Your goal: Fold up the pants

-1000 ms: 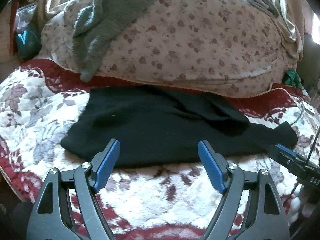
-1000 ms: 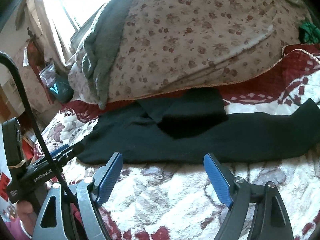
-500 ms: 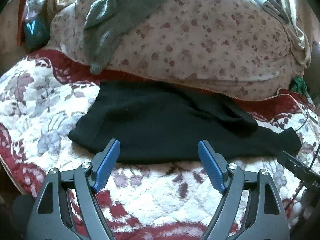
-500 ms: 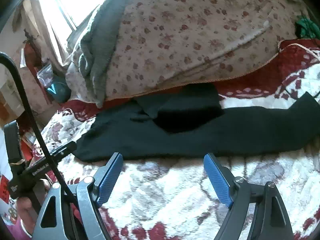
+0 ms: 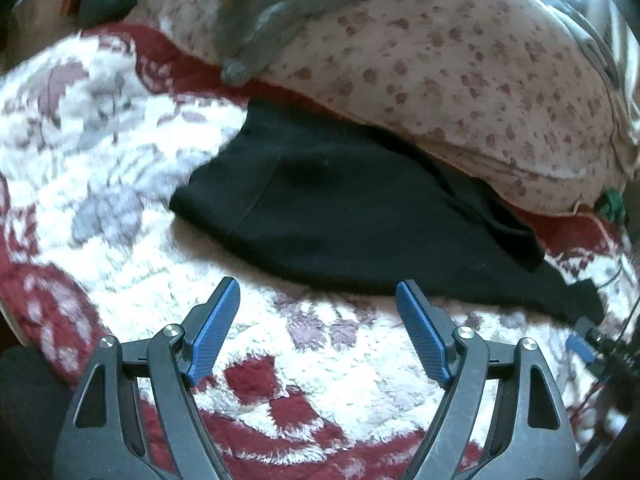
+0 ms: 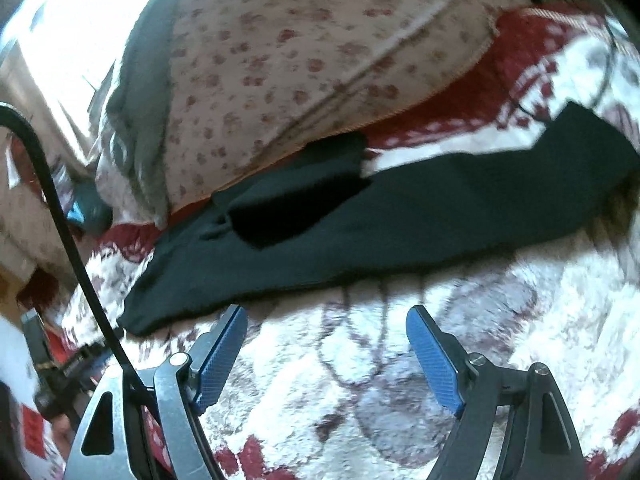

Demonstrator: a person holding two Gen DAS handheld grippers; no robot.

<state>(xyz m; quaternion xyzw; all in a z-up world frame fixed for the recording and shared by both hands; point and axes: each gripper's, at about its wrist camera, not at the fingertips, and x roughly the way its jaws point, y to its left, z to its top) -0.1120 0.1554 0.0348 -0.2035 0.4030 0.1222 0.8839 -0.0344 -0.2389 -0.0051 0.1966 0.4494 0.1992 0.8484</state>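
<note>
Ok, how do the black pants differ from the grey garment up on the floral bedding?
The pants are black and lie spread flat on the fleece blanket; the grey garment is paler and hangs bunched over the floral bedding. The pants' far edge is tucked under that bedding, whereas the grey garment sits on top of it. Neither is between the pads of a gripper.

We see a plush blanket [image 5: 328, 364], white with dark red and grey flowers, spread across the whole near ground. Behind the blanket rises a big cream quilt [image 5: 460, 72] dotted with small brownish blossoms, its piped hem lying on the blanket's red border. A grey knitted garment [image 5: 260, 20] hangs over the quilt's left shoulder. At the quilt's right end we glimpse something green [image 5: 610, 204], too small to identify.
</note>
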